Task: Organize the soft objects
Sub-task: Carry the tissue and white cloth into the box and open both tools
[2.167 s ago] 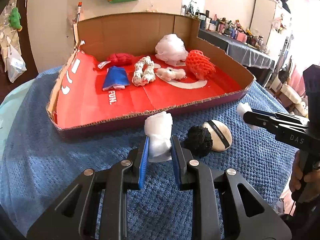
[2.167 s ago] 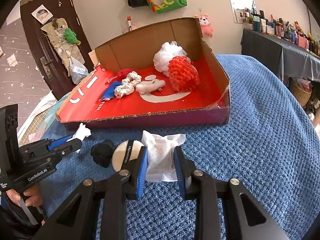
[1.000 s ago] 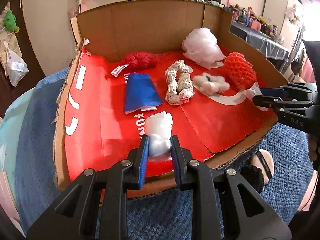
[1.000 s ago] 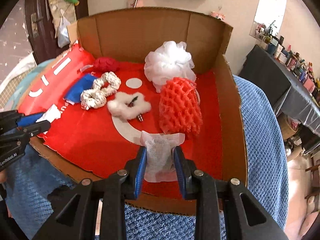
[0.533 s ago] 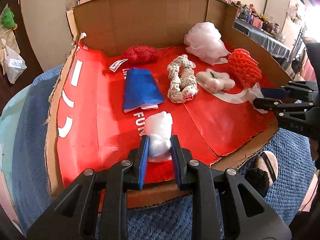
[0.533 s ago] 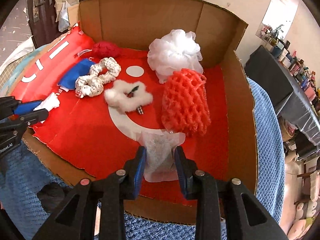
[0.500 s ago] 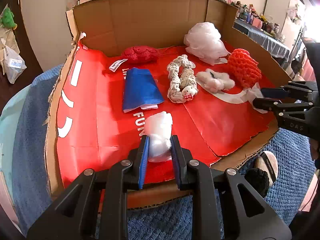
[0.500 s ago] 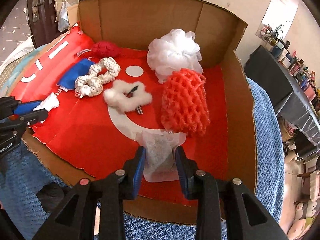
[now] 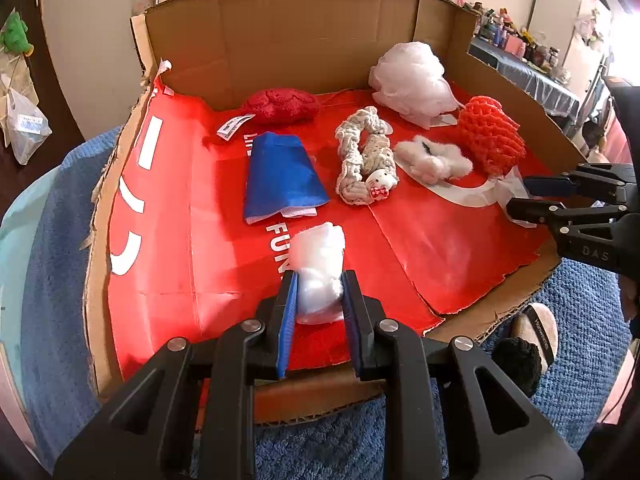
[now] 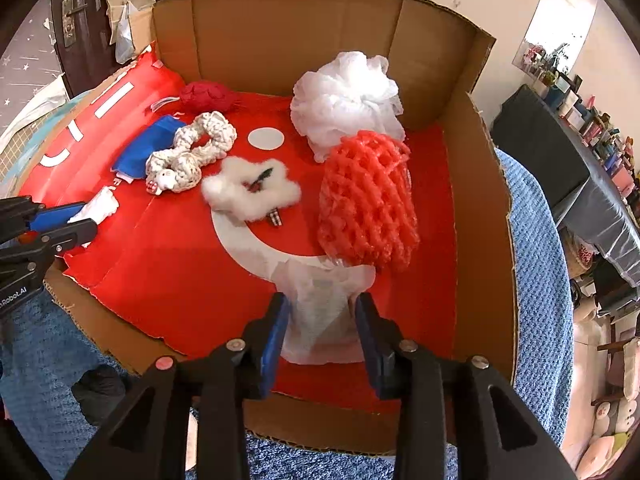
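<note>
My left gripper (image 9: 319, 280) is shut on a white fluffy wad (image 9: 318, 256), held low over the front left of the red-lined cardboard box (image 9: 280, 40). In the right wrist view it shows at the left edge (image 10: 76, 220). My right gripper (image 10: 322, 304) is over the box's front right, just in front of the red foam net (image 10: 366, 200). Its jaws are opening. A white gauze pouch (image 10: 320, 304) lies between them on the red floor, slack and spread out. In the left wrist view this gripper (image 9: 518, 198) reaches in from the right.
Inside the box lie a white bath pouf (image 10: 346, 100), a fluffy white clip (image 10: 250, 194), a knitted scrunchie (image 10: 192, 152), a blue cloth (image 9: 282, 176) and a red knit piece (image 9: 280, 106). On the blue towel (image 9: 580, 320) outside are a powder puff (image 9: 536, 330) and a black pom (image 9: 516, 364).
Both grippers came from above the blue towel into the box with their loads. The right jaws have spread apart and the pouch between them has widened. The left grip is unchanged.
</note>
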